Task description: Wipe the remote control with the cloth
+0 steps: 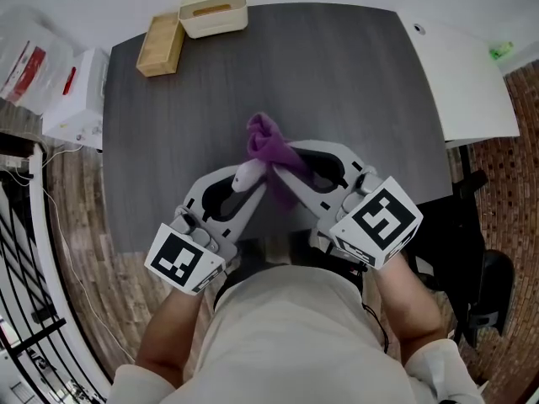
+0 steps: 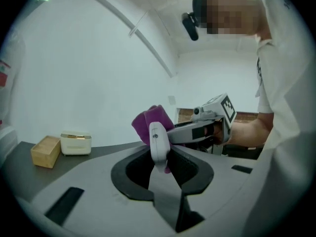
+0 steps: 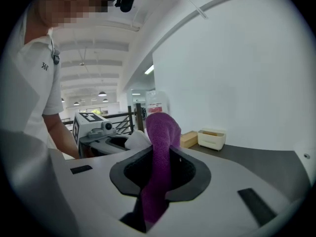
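Note:
Both grippers are held up above the dark grey table [image 1: 354, 74], tips meeting in the middle. My left gripper [image 1: 249, 175] [image 2: 159, 149] is shut on a small white remote control [image 2: 158, 142] [image 1: 248, 173], which stands on end between its jaws. My right gripper [image 1: 282, 168] [image 3: 157, 147] is shut on a purple cloth [image 1: 271, 146] [image 3: 160, 157]. The cloth bunches up past the jaws and lies against the remote's far end. In the right gripper view the remote [image 3: 137, 139] shows as a white edge just left of the cloth.
At the table's far left stand a wooden block [image 1: 162, 44] and a cream box [image 1: 214, 12]. A white side surface [image 1: 459, 74] adjoins the table on the right. White boxes and bags [image 1: 72, 95] lie on the floor at left, by black railings [image 1: 25, 293].

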{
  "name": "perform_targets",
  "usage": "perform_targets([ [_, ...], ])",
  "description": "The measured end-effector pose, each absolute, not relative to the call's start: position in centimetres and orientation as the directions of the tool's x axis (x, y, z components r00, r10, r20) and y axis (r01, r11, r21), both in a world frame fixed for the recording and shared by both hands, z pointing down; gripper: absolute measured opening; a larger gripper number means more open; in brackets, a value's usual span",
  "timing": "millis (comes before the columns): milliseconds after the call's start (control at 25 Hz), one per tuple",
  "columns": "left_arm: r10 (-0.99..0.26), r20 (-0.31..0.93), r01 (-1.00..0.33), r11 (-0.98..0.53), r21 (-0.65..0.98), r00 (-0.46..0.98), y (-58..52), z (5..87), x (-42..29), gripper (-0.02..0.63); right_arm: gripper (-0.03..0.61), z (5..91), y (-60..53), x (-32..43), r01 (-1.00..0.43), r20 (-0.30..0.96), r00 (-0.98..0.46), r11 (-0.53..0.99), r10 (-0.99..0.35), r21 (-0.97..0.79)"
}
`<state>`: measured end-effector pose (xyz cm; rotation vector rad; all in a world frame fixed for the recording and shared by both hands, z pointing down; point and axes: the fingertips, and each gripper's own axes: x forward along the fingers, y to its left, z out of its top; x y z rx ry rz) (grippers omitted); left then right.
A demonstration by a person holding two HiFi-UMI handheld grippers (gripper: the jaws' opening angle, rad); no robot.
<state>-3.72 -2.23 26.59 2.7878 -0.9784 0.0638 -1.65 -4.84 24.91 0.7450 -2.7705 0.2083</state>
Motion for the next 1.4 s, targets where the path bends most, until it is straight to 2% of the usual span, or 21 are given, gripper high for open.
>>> perform_targets([
  [280, -0.601, 0.031, -0.539, -0.691, 0.482, 0.798, -2.4, 28.1, -4.9, 0.081, 0.080, 28.1, -5.6, 0.4, -0.567, 0.422, -0.744, 0.824, -0.518, 0.011],
  [640, -0.676, -0.001, -0.374, -0.409, 0.833, 0.737, -3.4, 32.5, -7.6, 0.081, 0.080, 35.0, -5.5, 4.2, -0.586, 0.652, -0.544, 0.795, -0.528, 0.154],
  [800, -0.705, 0.024, -0.349, -0.321, 0.880, 0.709, -4.1, 33.6, -7.7, 0.081, 0.080, 33.3, -6.1, 3.9, -0.646, 0.596, -0.546, 0.749, -0.589, 0.149],
  [920, -0.705, 0.036, -0.350, -0.307, 0.885, 0.708, -4.1, 33.8, -7.0, 0.081, 0.080, 29.6, -6.0, 1.4, -0.656, 0.489, -0.613, 0.745, -0.621, 0.123],
  [1040, -0.699, 0.032, -0.336, -0.303, 0.892, 0.715, -3.9, 33.9, -6.0, 0.081, 0.080, 27.4, -4.8, -2.2, -0.616, 0.414, -0.692, 0.783, -0.591, 0.087],
  [1160, -0.694, 0.003, -0.304, -0.311, 0.901, 0.720, -3.6, 33.4, -5.4, 0.081, 0.080, 28.6, -3.7, -4.2, -0.565, 0.432, -0.718, 0.819, -0.546, 0.096],
  [1400, -0.706, -0.065, -0.184, -0.271, 0.945, 0.705, -3.4, 33.0, -6.3, 0.081, 0.080, 30.3, -4.8, -0.8, -0.610, 0.475, -0.642, 0.776, -0.602, 0.161],
])
